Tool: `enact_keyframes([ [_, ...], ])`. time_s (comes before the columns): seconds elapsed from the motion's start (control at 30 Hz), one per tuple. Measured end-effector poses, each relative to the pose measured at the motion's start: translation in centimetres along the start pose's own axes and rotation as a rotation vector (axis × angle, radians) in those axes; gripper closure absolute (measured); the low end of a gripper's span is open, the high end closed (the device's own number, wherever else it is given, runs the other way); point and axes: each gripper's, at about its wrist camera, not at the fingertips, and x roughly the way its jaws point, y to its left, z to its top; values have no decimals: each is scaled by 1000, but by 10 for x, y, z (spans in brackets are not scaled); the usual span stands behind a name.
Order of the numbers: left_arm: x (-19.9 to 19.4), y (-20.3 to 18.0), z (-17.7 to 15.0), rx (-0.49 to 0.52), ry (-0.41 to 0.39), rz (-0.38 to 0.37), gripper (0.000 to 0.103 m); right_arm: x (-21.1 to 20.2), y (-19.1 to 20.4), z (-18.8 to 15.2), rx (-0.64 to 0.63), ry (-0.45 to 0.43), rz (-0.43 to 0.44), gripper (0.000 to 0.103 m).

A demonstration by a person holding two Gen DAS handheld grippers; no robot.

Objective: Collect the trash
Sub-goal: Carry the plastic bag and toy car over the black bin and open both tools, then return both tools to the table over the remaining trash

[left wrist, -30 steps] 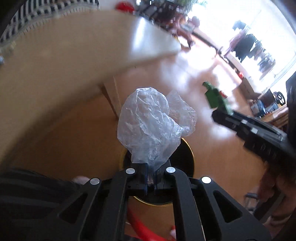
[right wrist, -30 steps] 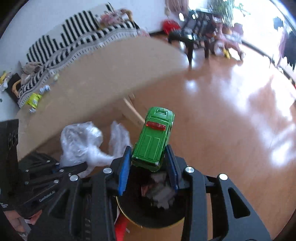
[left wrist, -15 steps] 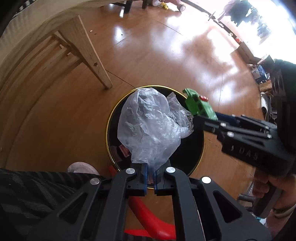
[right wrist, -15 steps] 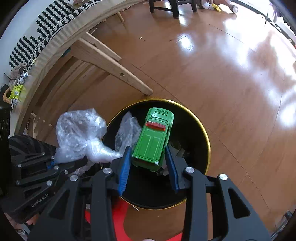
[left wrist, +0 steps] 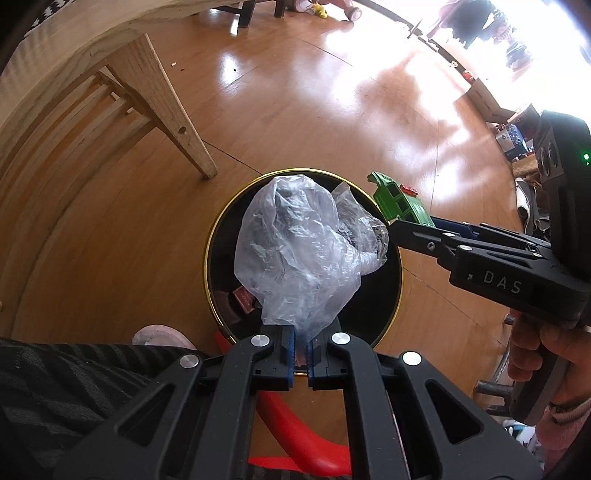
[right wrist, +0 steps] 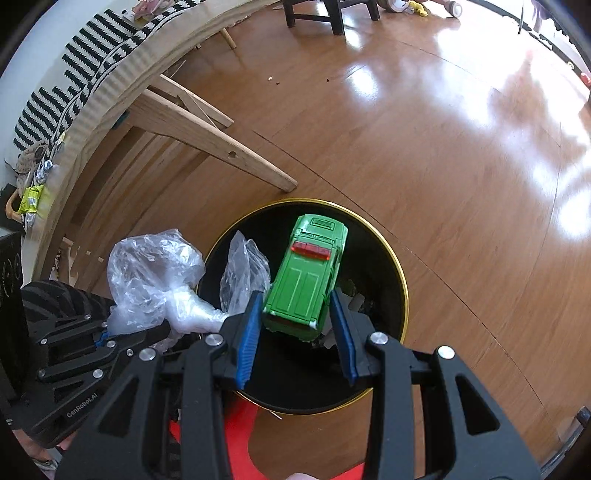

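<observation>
A round black bin with a gold rim [left wrist: 210, 240] [right wrist: 404, 295] stands on the wooden floor below both grippers, with scraps inside. My left gripper [left wrist: 301, 343] is shut on a crumpled clear plastic bag [left wrist: 299, 251] and holds it over the bin; the bag also shows in the right wrist view [right wrist: 151, 273]. My right gripper [right wrist: 297, 328] holds a green toy car [right wrist: 306, 277] between its blue pads over the bin. The car also shows in the left wrist view [left wrist: 400, 203], at the bin's right rim.
A light wooden table leg [left wrist: 166, 107] [right wrist: 218, 147] stands on the floor just beyond the bin. A red plastic object [left wrist: 295, 435] lies under the grippers. A pink slipper [left wrist: 162, 334] and striped trousers are at the left. A dark chair [right wrist: 325, 14] stands far off.
Both grippers have swung down from the table to above the bin, and the bin has come into full view. Each keeps hold of its object.
</observation>
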Motion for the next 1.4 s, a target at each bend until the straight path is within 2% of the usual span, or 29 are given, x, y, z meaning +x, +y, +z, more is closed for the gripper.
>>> enact_keyframes([
  [0.13,5,-3,0,13,30,10,99,3,-3,2,16,13,18,65],
  [0.17,9,-5,0,14,52,20,85,3,-4,3,26,20,32,52],
  [0.2,14,-5,-1,11,82,23,39,3,-6,3,37,24,39,39],
  [0.23,16,-4,-2,3,97,13,15,1,-8,4,51,20,39,14],
  [0.27,15,-4,-2,1,94,-10,7,-2,-11,6,64,3,32,9],
  [0.37,1,4,1,-42,37,-86,6,-13,-18,9,85,-43,17,7],
  [0.43,-24,17,3,-106,-70,-125,6,-25,-24,12,110,-100,-13,7],
  [0.47,-45,25,3,-136,-149,-115,6,-29,-25,13,112,-122,-25,7],
  [0.5,-60,30,3,-144,-196,-103,6,-35,-25,14,109,-155,-44,7],
  [0.57,-104,49,0,-160,-321,-10,6,-42,-18,18,88,-204,-62,7],
  [0.63,-137,71,-5,-207,-410,73,6,-42,-11,24,67,-220,-62,7],
  [0.7,-172,105,-17,-299,-495,146,6,-38,5,31,39,-222,-47,7],
  [0.77,-198,139,-32,-393,-544,215,6,-32,29,39,-11,-220,-27,7],
  [1.0,-254,234,-87,-617,-603,404,6,-23,124,64,-201,-255,-1,7],
  [1.1,-265,268,-94,-690,-583,435,6,-28,169,82,-267,-302,18,7],
  [1.2,-264,306,-88,-740,-554,451,6,-33,211,98,-314,-338,52,7],
  [1.4,-243,367,-44,-833,-500,426,6,-30,276,115,-382,-353,130,7],
])
